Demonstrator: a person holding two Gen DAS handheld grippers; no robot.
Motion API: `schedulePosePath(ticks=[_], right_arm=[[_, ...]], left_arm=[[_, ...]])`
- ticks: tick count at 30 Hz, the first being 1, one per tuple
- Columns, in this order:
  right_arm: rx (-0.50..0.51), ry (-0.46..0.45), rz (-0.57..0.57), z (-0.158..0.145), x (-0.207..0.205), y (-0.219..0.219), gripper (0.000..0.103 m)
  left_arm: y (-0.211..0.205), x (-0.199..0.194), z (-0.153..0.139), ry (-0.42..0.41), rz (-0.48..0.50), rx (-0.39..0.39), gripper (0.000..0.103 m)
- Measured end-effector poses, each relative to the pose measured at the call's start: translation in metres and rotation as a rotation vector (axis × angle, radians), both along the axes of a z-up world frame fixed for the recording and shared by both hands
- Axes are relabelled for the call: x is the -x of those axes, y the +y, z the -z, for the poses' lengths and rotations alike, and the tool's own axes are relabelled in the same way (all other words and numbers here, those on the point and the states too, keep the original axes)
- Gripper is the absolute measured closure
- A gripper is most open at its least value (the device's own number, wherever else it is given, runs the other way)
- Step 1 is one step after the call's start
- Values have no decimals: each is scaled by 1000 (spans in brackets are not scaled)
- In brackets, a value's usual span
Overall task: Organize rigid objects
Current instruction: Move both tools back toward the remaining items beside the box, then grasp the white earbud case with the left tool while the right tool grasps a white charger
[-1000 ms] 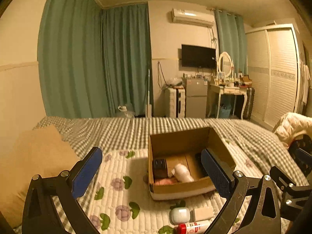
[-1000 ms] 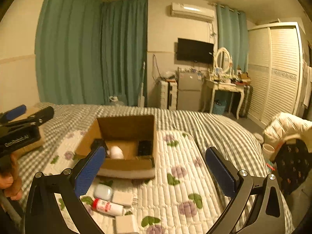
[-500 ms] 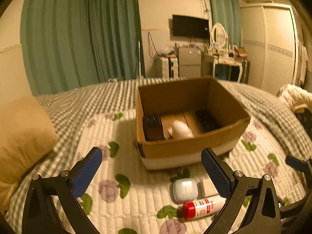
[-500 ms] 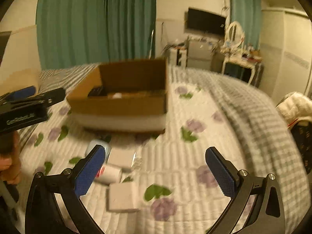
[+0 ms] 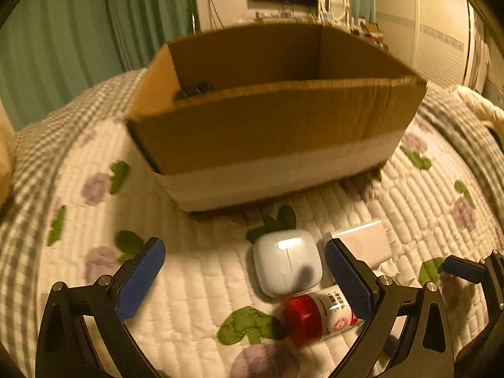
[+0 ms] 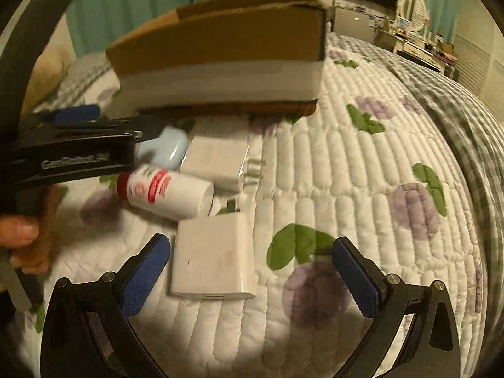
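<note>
The bed's quilted floral cover (image 5: pixel 195 271) carries everything, and over the last second both cameras have dropped from a high look across the room to a low, close look at it, so the far wall and furniture have slid up and out of most of the view. The cardboard box (image 5: pixel 274 126) now fills the upper half of the left wrist view; its near wall hides what lies inside, save a dark object (image 5: pixel 195 89) peeping over the rim at the back left corner. In front of the box's near wall lie the loose things still to be put away: a flat white adapter block (image 6: pixel 212 267), a white plug charger (image 6: pixel 217 162) with its prongs pointing right, a white bottle with a red cap (image 6: pixel 167 193) lying on its side, and a pale blue earbud case (image 5: pixel 286 263). The left gripper (image 5: pixel 245 278) has come down with its jaws spread wide and empty, the earbud case and the bottle between its blue pads. The right gripper (image 6: pixel 252 278) is likewise spread wide and holds nothing, the adapter block just inside its left pad. This descent looks like the approach to a two-handed pick, and nothing is grasped yet.
</note>
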State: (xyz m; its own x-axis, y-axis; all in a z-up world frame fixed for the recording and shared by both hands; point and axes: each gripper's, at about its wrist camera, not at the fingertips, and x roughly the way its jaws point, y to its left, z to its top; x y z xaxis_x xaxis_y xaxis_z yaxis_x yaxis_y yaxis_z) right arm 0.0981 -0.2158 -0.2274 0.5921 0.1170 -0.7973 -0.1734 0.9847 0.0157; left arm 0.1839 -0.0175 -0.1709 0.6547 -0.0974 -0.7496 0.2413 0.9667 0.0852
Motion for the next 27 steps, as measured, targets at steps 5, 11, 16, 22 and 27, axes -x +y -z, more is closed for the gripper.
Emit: schedulePosePath(ticks=[5,11,16,22,27], right_arm=[[53,36,-5,12,-7,6,0],[86,24,1,13,-6,9,5],[78,5,-12,5,4,10,52],[22,7,24,0,12,-2,52],[6,-3,48,-5,18,-7,52]], left_arm=[[-6,-14,23,75,-14,-10,1],[-2,-14,28,54,-60,18,14],[3,11,24,8,-62,44,52],[13,25,19,6,-61,78,52],[19,45,11,-11,-65,86,52]])
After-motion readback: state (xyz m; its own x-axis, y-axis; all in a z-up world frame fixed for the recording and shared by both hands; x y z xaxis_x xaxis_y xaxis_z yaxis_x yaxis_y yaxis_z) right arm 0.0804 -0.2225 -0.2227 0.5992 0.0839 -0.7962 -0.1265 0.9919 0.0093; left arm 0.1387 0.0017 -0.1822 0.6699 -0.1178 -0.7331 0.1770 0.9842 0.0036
